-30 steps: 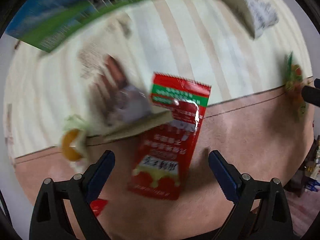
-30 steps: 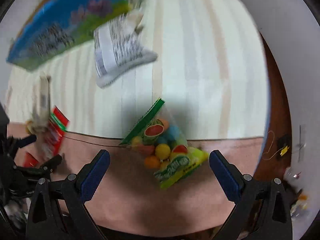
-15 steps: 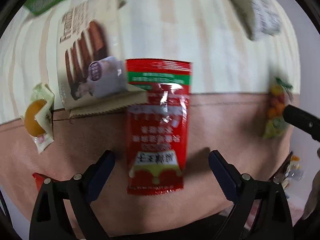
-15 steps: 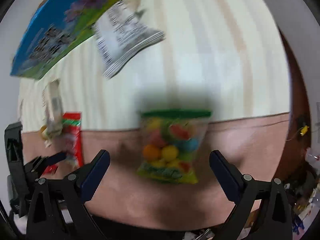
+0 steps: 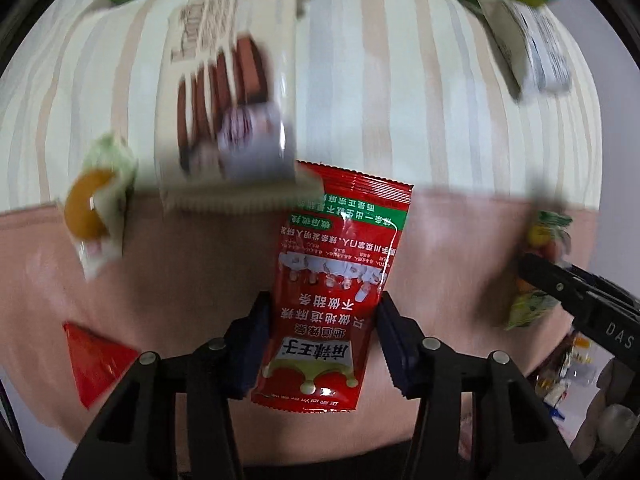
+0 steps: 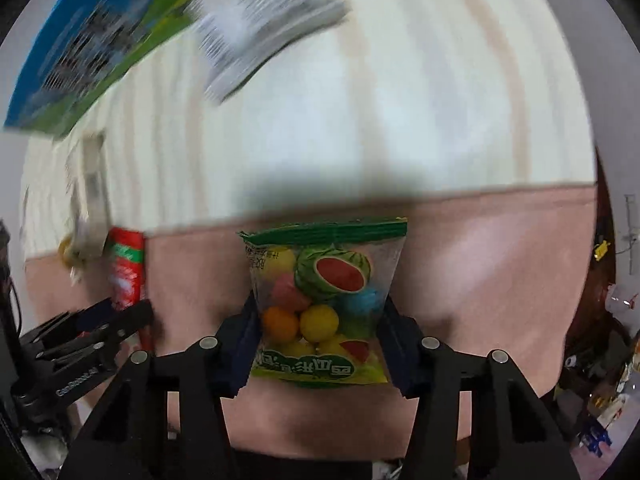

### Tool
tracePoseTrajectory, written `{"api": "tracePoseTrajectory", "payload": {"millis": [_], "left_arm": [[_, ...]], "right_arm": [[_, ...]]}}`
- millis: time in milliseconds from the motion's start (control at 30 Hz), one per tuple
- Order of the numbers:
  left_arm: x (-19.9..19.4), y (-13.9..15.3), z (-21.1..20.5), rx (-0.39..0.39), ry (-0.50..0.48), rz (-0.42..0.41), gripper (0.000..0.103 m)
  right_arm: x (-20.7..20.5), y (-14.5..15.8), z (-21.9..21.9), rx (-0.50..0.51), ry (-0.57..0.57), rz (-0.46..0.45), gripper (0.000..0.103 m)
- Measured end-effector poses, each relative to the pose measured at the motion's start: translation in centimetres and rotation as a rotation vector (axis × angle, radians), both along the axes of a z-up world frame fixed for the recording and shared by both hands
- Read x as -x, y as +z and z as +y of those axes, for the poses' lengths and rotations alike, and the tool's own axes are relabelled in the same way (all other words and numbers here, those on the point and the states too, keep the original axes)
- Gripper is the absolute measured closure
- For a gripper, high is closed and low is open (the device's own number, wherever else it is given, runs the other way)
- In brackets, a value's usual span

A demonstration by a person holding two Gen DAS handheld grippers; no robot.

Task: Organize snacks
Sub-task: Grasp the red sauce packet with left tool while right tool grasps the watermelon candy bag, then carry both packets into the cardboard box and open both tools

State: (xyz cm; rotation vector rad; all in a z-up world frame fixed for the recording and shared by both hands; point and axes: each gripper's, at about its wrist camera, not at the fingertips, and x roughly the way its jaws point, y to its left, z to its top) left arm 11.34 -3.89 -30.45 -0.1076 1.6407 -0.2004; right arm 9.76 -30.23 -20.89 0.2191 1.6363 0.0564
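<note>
Both grips need to seat fully before any lift, pads square on the packet sides; left gripper (image 5: 324,332) jaws just closed, clamped on the red sachet (image 5: 336,284), its lower half between the pads; right gripper (image 6: 318,340) likewise just closed on the fruit candy bag (image 6: 324,304); both packets lie on the pink cloth (image 6: 480,264).

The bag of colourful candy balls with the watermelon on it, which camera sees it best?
The right wrist view. There the fruit candy bag sits in the middle, sharp and whole, between the pads of the right gripper. The left wrist view only catches it small and blurred at the right edge, partly behind that gripper.
</note>
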Motion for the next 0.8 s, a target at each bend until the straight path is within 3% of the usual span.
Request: {"api": "tracePoseTrajectory", "payload": {"millis": [167,300,367,433,467,600,800], "left_arm": [[1.6,-0.9,-1.2,-0.016,-0.084,0.029,0.052],[1.0,-1.9,-2.3,-0.040,-0.098,0.031,0.052],[0.7,-2.0,-2.8,-0.043,-0.093,0.020,0.053],[0.4,-1.7,-3.2,-0.049,-0.098,0.005,0.056],[0.4,-1.3,-3.3,-0.046,-0.102,-0.002,0.058],[-1.4,1.3,-4.4,-0.015,-0.105,-0.022,0.059],[-2.8,7.3,-5.1,0.078,-0.107,-0.109,0.059]], "right_arm": [[2.6,-0.9,1.6,-0.059,0.020,0.052,0.045],[3.8,-1.8,1.5,-0.111,-0.057,0.068,0.030],[4.0,-2.0,1.7,-0.093,-0.051,0.059,0.030],[4.1,-2.3,3.2,-0.049,-0.038,0.034,0.037],[4.1,-2.2,3.9,-0.011,-0.024,0.025,0.047],[5.0,-1.3,4.3,0.015,-0.019,-0.016,0.048],[4.8,3.0,2.5,-0.081,-0.077,-0.068,0.049]]}}
